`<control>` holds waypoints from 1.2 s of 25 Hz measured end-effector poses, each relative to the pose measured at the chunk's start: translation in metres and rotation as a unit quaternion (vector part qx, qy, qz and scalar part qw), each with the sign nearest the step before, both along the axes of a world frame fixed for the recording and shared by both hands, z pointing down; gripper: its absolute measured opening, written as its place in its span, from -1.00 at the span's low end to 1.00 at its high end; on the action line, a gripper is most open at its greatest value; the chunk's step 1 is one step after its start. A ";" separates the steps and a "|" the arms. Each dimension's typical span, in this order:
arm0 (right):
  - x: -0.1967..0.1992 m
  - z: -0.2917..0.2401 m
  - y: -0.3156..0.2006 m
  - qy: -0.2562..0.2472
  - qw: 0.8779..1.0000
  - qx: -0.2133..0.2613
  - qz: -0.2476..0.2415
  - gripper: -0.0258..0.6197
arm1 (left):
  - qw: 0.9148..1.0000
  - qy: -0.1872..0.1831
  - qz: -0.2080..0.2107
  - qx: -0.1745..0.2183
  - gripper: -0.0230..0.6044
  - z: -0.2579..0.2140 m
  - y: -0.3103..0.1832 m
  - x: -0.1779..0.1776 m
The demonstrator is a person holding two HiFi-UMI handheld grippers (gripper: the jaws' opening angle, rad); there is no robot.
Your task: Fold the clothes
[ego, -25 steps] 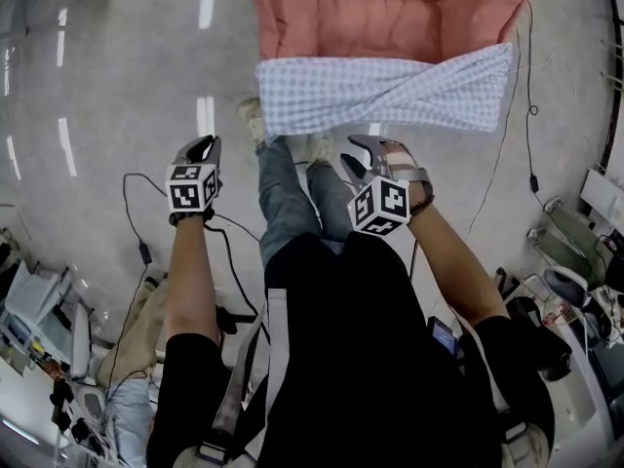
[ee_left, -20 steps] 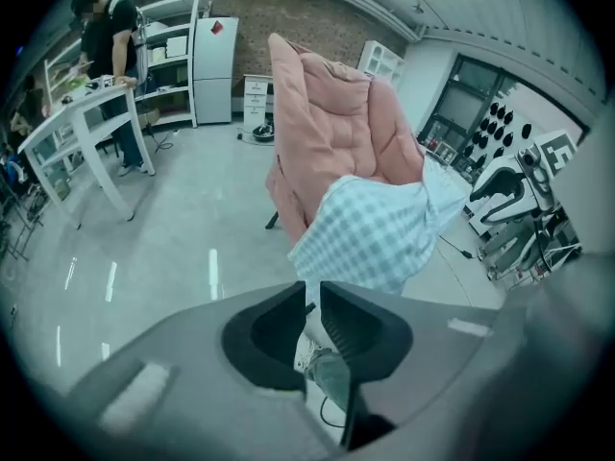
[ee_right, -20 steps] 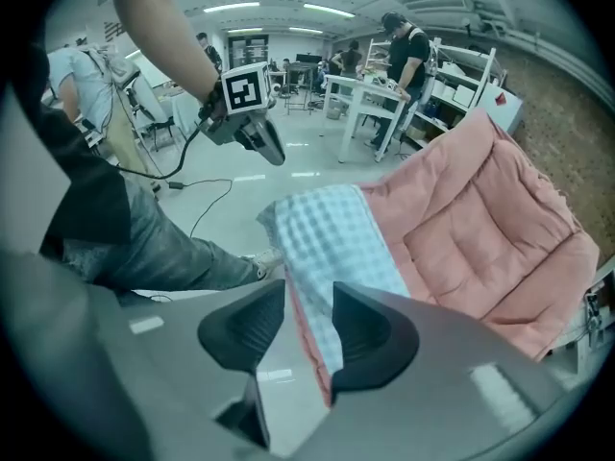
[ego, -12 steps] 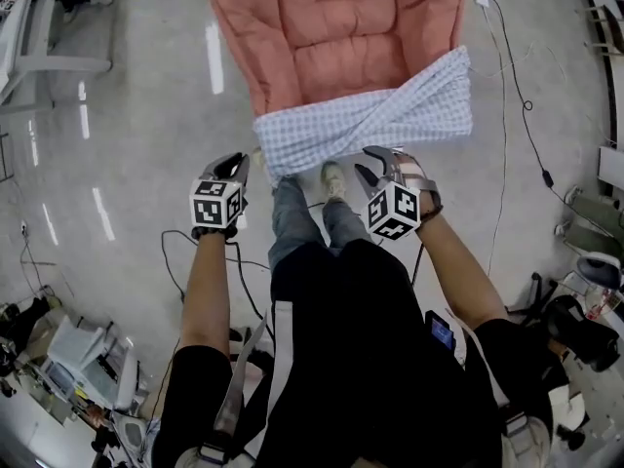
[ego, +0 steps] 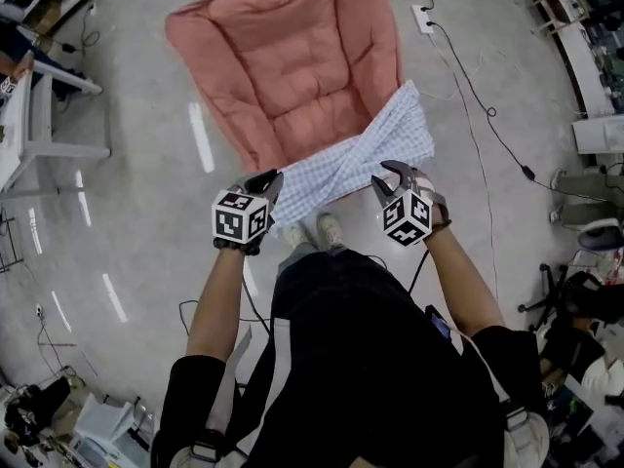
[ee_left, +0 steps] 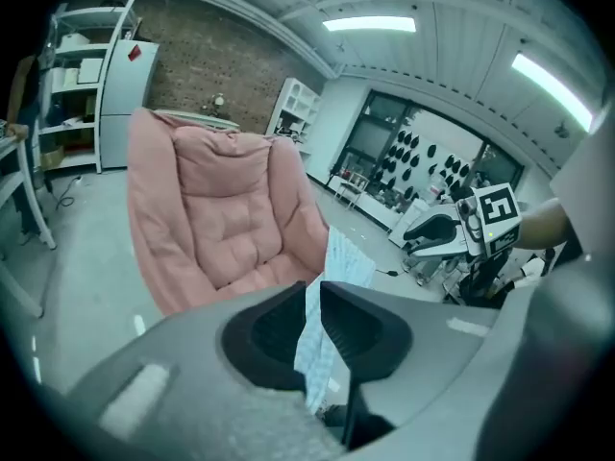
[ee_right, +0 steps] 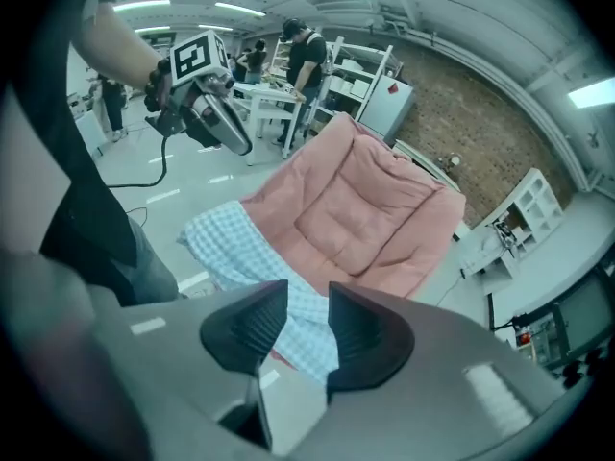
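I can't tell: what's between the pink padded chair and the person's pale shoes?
A blue-and-white checked cloth, lying across the front edge of the pink padded chair, just ahead of the pale shoes. The head view shows it.

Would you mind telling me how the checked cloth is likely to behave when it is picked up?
Probably floppy: the checked cloth lies twisted and creased across the edge of the pink cushion. It is likely light for its size, since it looks thin where it runs between the closed jaws of the left tool. It may well sag and bunch wherever it is unsupported.
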State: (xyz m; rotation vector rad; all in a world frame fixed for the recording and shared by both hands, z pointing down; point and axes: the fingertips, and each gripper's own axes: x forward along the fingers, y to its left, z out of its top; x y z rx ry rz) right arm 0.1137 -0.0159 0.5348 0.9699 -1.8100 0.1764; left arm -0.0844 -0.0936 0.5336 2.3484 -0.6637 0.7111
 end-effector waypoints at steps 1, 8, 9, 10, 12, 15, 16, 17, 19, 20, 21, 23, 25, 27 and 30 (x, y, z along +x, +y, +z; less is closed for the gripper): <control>0.006 -0.006 -0.002 0.008 1.000 0.002 0.009 -0.50 | 1.000 0.008 0.013 0.004 -0.76 -0.004 -0.006 0.008; 0.067 -0.035 -0.023 0.039 0.998 0.023 0.051 -0.51 | 0.997 0.015 0.070 0.002 -0.76 -0.008 -0.028 0.060; 0.081 -0.037 -0.028 0.039 0.997 0.026 0.055 -0.51 | 0.997 0.011 0.074 0.003 -0.76 -0.009 -0.030 0.069; 0.096 -0.038 -0.035 0.038 0.997 0.029 0.055 -0.52 | 0.997 0.006 0.076 0.005 -0.76 -0.010 -0.032 0.079; 0.129 -0.038 -0.051 0.037 0.998 0.034 0.044 -0.52 | 0.997 -0.003 0.071 0.009 -0.76 -0.011 -0.038 0.103; 0.190 -0.022 -0.079 0.033 0.999 0.029 -0.002 -0.53 | 0.999 -0.014 0.030 0.007 -0.76 -0.002 -0.045 0.147; 0.210 -0.013 -0.091 0.028 0.999 0.025 -0.024 -0.53 | 1.000 -0.018 0.007 0.002 -0.76 0.004 -0.047 0.162; 0.228 -0.003 -0.104 0.020 0.999 0.020 -0.046 -0.53 | 1.000 -0.023 -0.020 -0.005 -0.76 0.012 -0.047 0.176; 0.254 0.018 -0.130 0.000 0.996 0.004 -0.087 -0.53 | 0.996 -0.029 -0.081 -0.022 -0.76 0.029 -0.049 0.199; 0.262 0.028 -0.143 -0.008 0.995 -0.005 -0.103 -0.54 | 0.993 -0.028 -0.109 -0.029 -0.76 0.037 -0.052 0.209; 0.268 0.037 -0.156 -0.015 0.993 -0.014 -0.120 -0.54 | 0.990 -0.026 -0.133 -0.033 -0.76 0.044 -0.056 0.219; 0.275 0.057 -0.175 -0.020 0.987 -0.032 -0.159 -0.54 | 0.984 -0.022 -0.175 -0.038 -0.77 0.056 -0.057 0.240; 0.280 0.080 -0.187 -0.019 0.980 -0.050 -0.192 -0.54 | 0.977 -0.018 -0.207 -0.044 -0.77 0.063 -0.048 0.259; 0.289 0.102 -0.197 -0.019 0.976 -0.067 -0.206 -0.56 | 0.973 -0.018 -0.224 -0.054 -0.78 0.069 -0.033 0.274; 0.303 0.129 -0.214 -0.018 0.971 -0.091 -0.220 -0.56 | 0.970 -0.041 -0.229 -0.071 -0.79 0.083 -0.012 0.284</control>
